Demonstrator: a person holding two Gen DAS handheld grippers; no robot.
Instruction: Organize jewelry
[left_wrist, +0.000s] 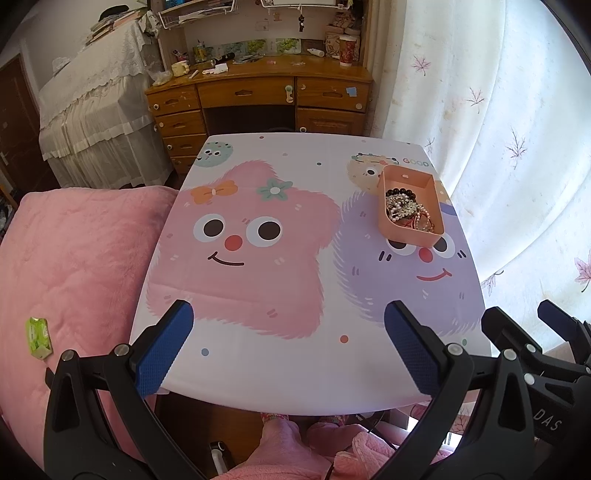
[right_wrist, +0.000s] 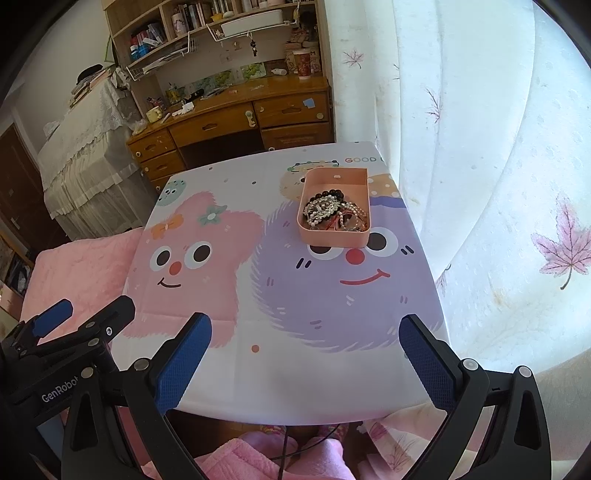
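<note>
A peach-pink tray (left_wrist: 406, 176) stands at the far right of the table (left_wrist: 295, 369), which is covered with a cartoon-print cloth. A tangled heap of jewelry (left_wrist: 408, 210), with pearl strands, dark beads and a red cord, lies in it. The tray (right_wrist: 334, 175) and the jewelry (right_wrist: 334, 212) also show in the right wrist view. My left gripper (left_wrist: 288, 325) is open and empty over the table's near edge. My right gripper (right_wrist: 304, 332) is open and empty beside it, also at the near edge. Both are far from the tray.
A pink quilted bed (left_wrist: 74, 266) lies left of the table, with a small green packet (left_wrist: 38, 338) on it. A wooden desk (left_wrist: 258, 96) with drawers stands behind. A white curtain (left_wrist: 498, 129) hangs at the right. Pink-clad knees (left_wrist: 295, 443) show below the table edge.
</note>
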